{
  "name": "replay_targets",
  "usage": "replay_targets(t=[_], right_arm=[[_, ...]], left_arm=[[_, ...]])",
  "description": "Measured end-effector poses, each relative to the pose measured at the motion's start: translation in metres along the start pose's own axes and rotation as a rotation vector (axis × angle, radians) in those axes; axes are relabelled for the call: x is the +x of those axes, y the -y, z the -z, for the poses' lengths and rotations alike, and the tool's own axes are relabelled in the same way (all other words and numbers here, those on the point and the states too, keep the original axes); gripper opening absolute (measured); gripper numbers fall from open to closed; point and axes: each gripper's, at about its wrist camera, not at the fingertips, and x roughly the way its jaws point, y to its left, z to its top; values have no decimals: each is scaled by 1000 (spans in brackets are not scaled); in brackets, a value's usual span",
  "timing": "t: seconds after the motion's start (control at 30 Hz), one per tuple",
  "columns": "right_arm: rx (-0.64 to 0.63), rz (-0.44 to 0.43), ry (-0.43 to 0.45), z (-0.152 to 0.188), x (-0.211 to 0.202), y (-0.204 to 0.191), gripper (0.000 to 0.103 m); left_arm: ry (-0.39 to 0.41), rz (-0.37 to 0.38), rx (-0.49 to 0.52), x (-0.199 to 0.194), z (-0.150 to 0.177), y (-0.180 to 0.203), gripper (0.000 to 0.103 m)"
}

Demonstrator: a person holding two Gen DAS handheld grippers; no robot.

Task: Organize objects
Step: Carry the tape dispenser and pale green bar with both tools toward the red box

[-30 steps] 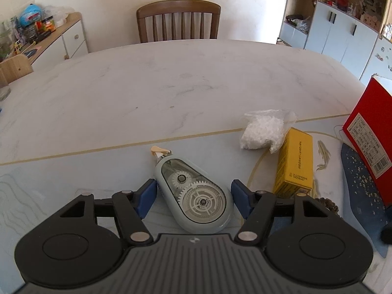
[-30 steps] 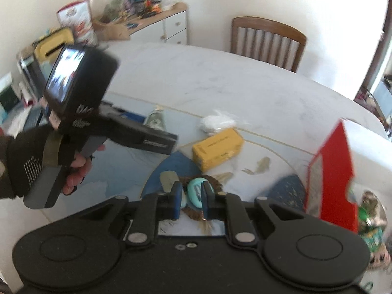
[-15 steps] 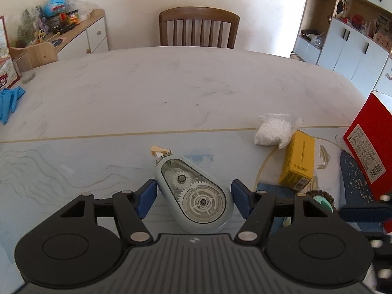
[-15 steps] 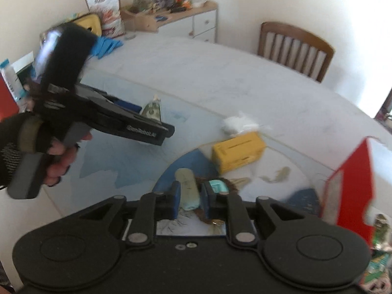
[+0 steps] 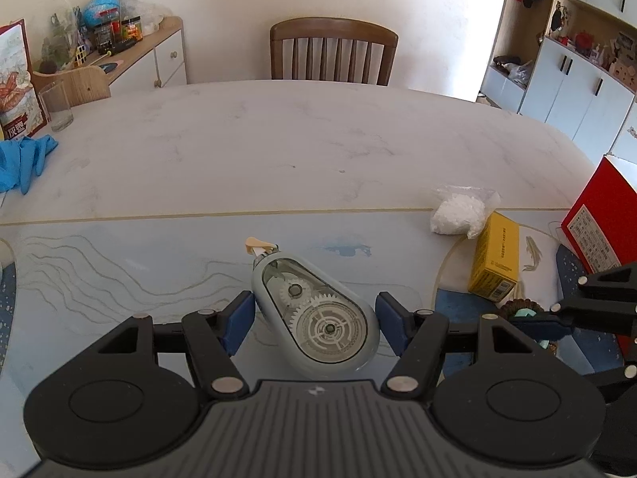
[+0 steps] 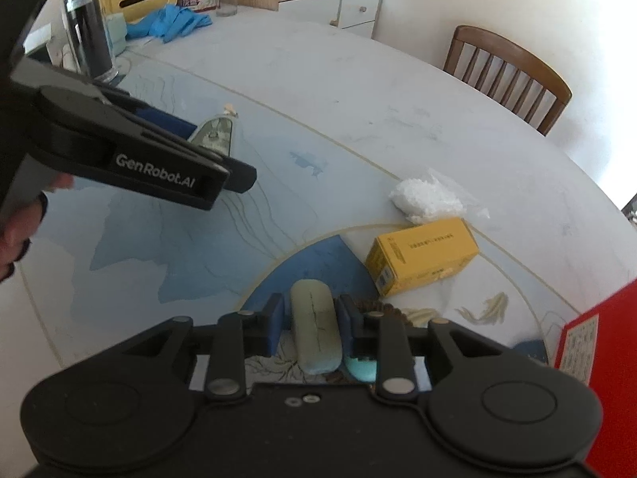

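My left gripper [image 5: 314,318] is shut on a grey-blue correction tape dispenser [image 5: 318,314] with clear gears, held just above the blue patterned mat [image 5: 119,271]. In the right wrist view the same dispenser [image 6: 217,135] shows beyond the left gripper's black fingers [image 6: 235,177]. My right gripper [image 6: 310,318] is low over the mat, and its jaws are opening. A pale green oblong case [image 6: 314,330] lies between its pads without being pressed. A teal object [image 6: 360,366] lies just to the right of the case on a brown woven ring [image 6: 376,306].
A yellow box [image 6: 422,257] and a bag of white granules [image 6: 426,197] lie beyond the right gripper. A red box [image 6: 597,358] stands at the right. A dark jar [image 6: 85,40], blue gloves [image 6: 175,20] and a glass [image 5: 57,105] are at the far left. A chair [image 5: 334,51] stands behind the table.
The right gripper came down toward the mat and rolled, and its jaws widened around the pale green case. The left gripper shifted with the dispenser still in it.
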Motion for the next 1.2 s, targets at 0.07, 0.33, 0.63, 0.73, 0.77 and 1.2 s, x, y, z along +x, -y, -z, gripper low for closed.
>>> replay_targets(t=[0.07,0.33,0.63,0.73,0.77,1.2], right_arm=[[-3,13,10,-1,0,-1,26],[47,-6,70,2,-33,2,19],[157,-30,161,12,-96,22,19],[185,-27,178,16,-115,31,19],[199,-21,182,18,-122,36,19],[350,37,250,60,-185,113,19]], left_arm=[[4,0,7,-1,0,-1,67],[23,19,41,-12,-1,5,67],[57,75,118,-41,-7,32,67],[70,101,156,-54,-10,49,67],[73,108,166,-58,-12,54,67],[125,230,285,-100,-35,151,67]])
